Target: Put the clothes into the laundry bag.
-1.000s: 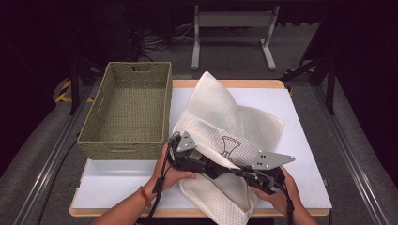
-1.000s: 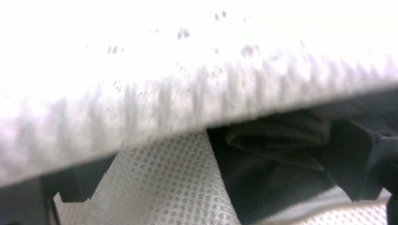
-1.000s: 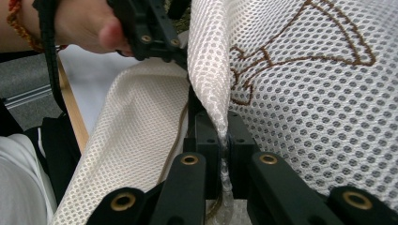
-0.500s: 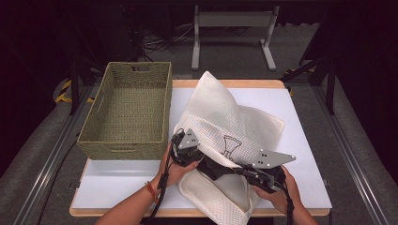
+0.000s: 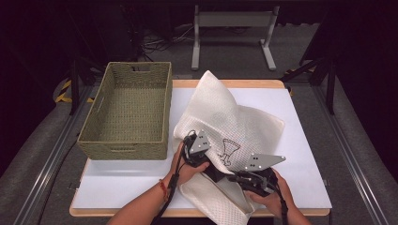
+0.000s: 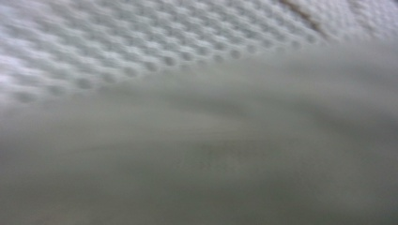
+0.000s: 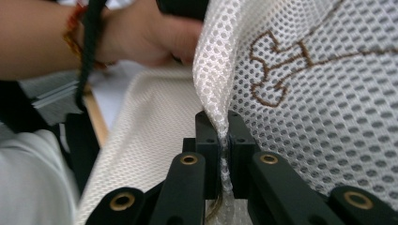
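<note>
High view, far left: a woven basket [image 5: 126,112] sits on the left part of the table [image 5: 117,180], its rim up toward the upper left of the frame.
Centre: the white mesh cloth [image 5: 225,117] is heaped from the middle of the frame down to the lower edge, just beside the basket's right wall, with a brown stitched emblem [image 5: 228,151] on its near fold.
Left gripper [image 5: 199,157]: low centre, nosed into the cloth's near left edge, the person's hand wrapped round it; its jaws have just been closing, cloth bunched right at them, though from above I cannot tell whether the pads truly press on it.
Left gripper view: nothing but blurred mesh right up against the lens, weave sharp along the top, grey smear below.
Right gripper [image 5: 251,180]: lower right of the high view, grey plate on top, hand behind it, buried in the cloth's near fold.
Right gripper view: there it is, jaws clamped tight on a thin fold of cloth [image 7: 220,117] at bottom centre, the brown emblem [image 7: 281,70] hanging at upper right.
Upper left of that view: the other hand [image 7: 141,37], cable trailing across the wrist.
</note>
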### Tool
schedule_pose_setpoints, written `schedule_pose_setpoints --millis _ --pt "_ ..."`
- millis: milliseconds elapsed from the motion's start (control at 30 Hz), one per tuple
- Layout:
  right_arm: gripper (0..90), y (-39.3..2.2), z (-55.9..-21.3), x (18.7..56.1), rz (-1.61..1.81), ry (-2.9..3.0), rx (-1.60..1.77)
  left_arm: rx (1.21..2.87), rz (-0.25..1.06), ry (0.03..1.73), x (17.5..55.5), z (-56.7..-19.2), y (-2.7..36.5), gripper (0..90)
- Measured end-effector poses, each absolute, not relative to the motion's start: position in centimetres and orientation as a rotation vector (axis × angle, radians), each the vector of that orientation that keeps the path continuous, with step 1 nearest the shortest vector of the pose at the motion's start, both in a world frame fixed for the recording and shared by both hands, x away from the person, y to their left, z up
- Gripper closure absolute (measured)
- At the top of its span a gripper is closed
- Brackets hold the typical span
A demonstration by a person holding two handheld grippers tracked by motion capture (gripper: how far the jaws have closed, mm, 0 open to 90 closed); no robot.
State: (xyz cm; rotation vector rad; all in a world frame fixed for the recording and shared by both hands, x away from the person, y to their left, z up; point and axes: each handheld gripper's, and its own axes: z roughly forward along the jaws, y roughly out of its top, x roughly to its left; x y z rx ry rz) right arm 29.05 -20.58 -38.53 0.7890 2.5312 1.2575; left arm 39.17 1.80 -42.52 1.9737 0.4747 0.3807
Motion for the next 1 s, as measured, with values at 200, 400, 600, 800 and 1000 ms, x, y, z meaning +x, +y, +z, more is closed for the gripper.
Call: schedule_pose_setpoints --millis 200,400,600,800,1000 --pt "86.2 -19.7 -39.4 29.4 1.172 2.526 0.795 2.073 0.389 0.441 38.0 -42.2 3.7 53.5" --pt "86.4 -19.8 -39.1 29.0 1.177 2.507 0.786 2.144 0.450 0.331 34.4 -41.0 5.7 34.3" --pt "86.3 -19.6 -38.7 28.6 1.219 2.523 0.767 2.168 0.311 0.250 32.0 -41.7 5.2 49.0" --pt "86.1 -19.3 -38.7 28.3 1.210 2.523 0.757 2.108 0.281 0.333 33.5 -43.4 2.3 53.9" --pt "86.2 -19.2 -38.9 28.3 1.222 2.551 0.757 2.124 0.402 0.350 35.1 -44.3 0.9 86.4"
